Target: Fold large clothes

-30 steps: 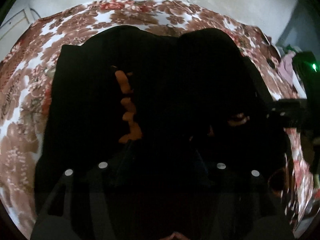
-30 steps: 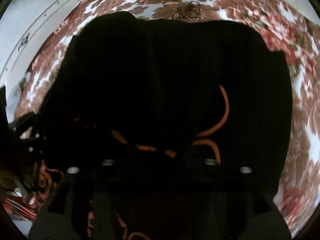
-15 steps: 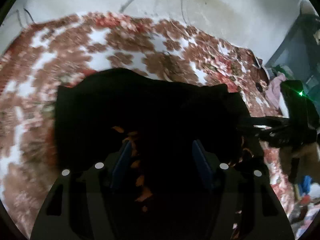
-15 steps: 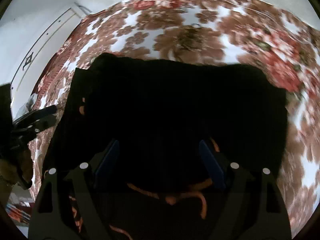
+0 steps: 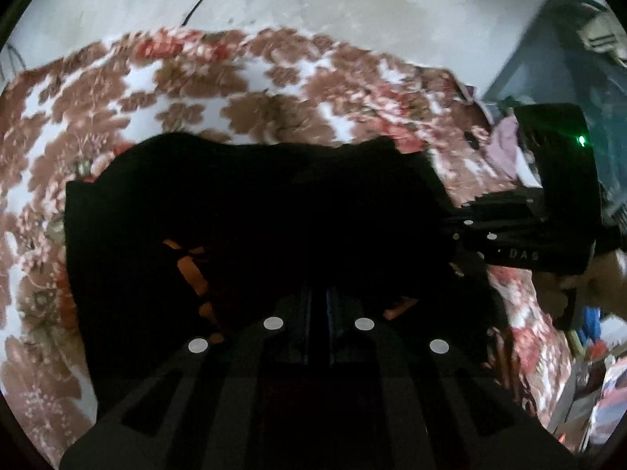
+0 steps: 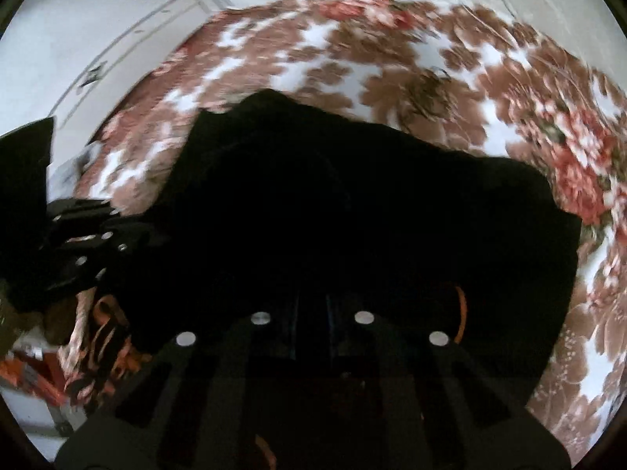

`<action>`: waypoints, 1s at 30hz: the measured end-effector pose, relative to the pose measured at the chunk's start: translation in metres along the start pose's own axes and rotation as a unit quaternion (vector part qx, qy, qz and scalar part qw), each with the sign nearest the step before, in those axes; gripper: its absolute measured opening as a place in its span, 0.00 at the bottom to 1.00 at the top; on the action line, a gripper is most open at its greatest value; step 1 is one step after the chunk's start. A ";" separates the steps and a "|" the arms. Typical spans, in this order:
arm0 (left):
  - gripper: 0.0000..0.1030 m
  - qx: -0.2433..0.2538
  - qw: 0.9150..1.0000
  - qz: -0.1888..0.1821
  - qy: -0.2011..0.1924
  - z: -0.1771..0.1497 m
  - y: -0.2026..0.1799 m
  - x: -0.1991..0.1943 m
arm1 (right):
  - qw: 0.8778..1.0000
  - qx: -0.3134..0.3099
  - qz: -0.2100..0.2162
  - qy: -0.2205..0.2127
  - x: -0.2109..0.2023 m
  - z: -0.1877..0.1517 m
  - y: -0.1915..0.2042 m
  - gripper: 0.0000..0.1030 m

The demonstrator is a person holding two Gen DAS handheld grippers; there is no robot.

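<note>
The left black two-finger hand-held gripper (image 5: pixel 319 305) points steeply downward, its jaws drawn together. The right black two-finger hand-held gripper (image 6: pixel 313 309) also tilts steeply down with jaws closed. Each is visible at the other's side, level with it; a hand (image 5: pixel 603 274) grips the right one's handle.

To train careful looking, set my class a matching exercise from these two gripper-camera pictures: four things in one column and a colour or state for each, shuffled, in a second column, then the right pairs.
Things
1. garment
2. bedspread
3. left gripper
4. trim on the garment

Descriptions
A. orange
B. black, spread on the bed
C. jaws shut
D. brown and red flowers on white

Pairs: 1-B, 2-D, 3-C, 4-A
</note>
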State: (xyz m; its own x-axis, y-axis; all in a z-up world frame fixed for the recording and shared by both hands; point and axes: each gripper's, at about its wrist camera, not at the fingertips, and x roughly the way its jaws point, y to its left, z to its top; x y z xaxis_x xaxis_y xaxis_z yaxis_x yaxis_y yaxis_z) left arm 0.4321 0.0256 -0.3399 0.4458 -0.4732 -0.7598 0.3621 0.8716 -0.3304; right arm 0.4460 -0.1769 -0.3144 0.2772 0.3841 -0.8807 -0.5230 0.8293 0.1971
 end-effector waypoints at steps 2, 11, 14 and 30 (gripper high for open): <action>0.05 0.013 1.000 0.003 0.004 -0.011 -0.013 -0.015 | 1.000 -0.012 0.008 0.003 -0.013 -0.008 0.011 0.10; 0.07 -0.006 0.998 0.033 0.062 -0.096 -0.022 0.012 | 0.995 -0.023 0.017 0.092 0.017 -0.076 0.025 0.10; 0.07 -0.016 0.995 0.052 0.082 -0.118 -0.016 0.029 | 0.990 -0.024 0.005 0.141 0.045 -0.102 0.024 0.10; 0.46 0.020 0.996 0.088 0.019 -0.040 -0.015 -0.024 | 0.997 0.019 -0.064 0.031 0.010 -0.015 0.047 0.85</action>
State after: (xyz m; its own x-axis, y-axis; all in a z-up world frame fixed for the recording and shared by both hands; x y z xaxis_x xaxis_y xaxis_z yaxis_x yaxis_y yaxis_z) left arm 0.3832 0.0285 -0.3393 0.4739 -0.3075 -0.8252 0.3129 0.9347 -0.1686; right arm 0.4121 -0.1401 -0.3208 0.2889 0.2489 -0.9244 -0.4559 0.8849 0.0957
